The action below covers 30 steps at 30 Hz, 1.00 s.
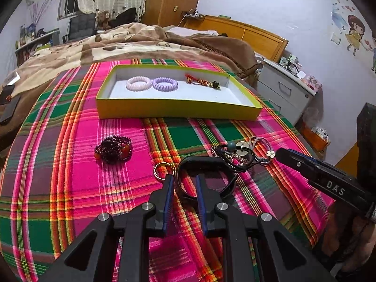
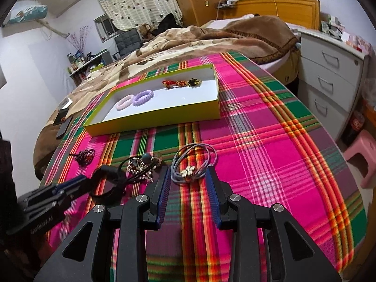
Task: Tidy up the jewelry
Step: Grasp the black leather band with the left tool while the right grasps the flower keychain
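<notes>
The left gripper (image 1: 185, 183) hangs low over the plaid cloth (image 1: 70, 188), its jaws parted around one side of a black band (image 1: 199, 162) that lies flat; the pads do not seem to press it yet. Just beside its left finger sits a small gold ring (image 1: 162, 170). The right gripper (image 2: 188, 176) likewise stands open, straddling a bundle of grey hair ties (image 2: 195, 159) with a white flower charm (image 2: 188, 171), nothing pinched.

Both tools seem set this way so each can take one loose piece and carry it to the yellow box (image 1: 178, 111) further back on the cloth, where a pink coil tie (image 1: 138, 83), a purple coil tie (image 1: 165, 84) and a red-and-gold ornament (image 1: 202, 82) already lie in a row. A dark beaded bracelet (image 1: 114, 149) waits alone on the cloth, well to the left of the band.

Between band and grey ties lies a tangle of cords and charms (image 1: 235, 155); how many pieces it holds I cannot say. The band's near edge is hidden behind the left fingers, and whether it snags that tangle is unclear.
</notes>
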Each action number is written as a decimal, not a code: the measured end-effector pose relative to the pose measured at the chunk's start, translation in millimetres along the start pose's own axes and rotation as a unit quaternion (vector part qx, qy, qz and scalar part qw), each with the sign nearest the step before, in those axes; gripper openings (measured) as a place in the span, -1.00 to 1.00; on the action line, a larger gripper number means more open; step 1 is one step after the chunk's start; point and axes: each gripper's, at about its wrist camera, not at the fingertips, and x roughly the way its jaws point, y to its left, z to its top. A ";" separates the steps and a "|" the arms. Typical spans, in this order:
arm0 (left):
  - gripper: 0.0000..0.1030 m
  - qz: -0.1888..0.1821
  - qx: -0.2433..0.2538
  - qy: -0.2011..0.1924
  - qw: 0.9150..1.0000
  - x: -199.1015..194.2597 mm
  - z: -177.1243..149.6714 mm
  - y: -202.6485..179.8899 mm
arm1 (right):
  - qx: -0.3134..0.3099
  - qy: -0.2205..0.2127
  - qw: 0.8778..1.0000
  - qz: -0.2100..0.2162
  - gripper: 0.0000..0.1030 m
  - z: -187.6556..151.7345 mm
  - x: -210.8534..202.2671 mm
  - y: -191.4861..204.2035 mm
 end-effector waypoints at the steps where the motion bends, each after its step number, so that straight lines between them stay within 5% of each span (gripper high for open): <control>1: -0.64 0.000 -0.002 0.002 1.000 1.0 0.2 0.4 | 0.003 0.003 1.000 -0.002 -0.39 1.4 3.7 -0.1; 10: -0.64 0.018 0.004 0.013 1.000 8.7 1.0 -6.8 | 0.007 0.027 0.999 -0.038 -0.39 2.6 19.2 -1.6; 13: -0.64 0.025 0.006 0.016 1.000 8.9 1.3 -8.4 | -0.003 0.029 0.998 -0.051 -0.55 1.2 17.9 -0.6; 30: -0.89 0.023 0.023 0.014 0.999 1.6 -3.1 -10.7 | -0.008 0.029 0.999 -0.036 -0.67 -5.6 4.7 -7.9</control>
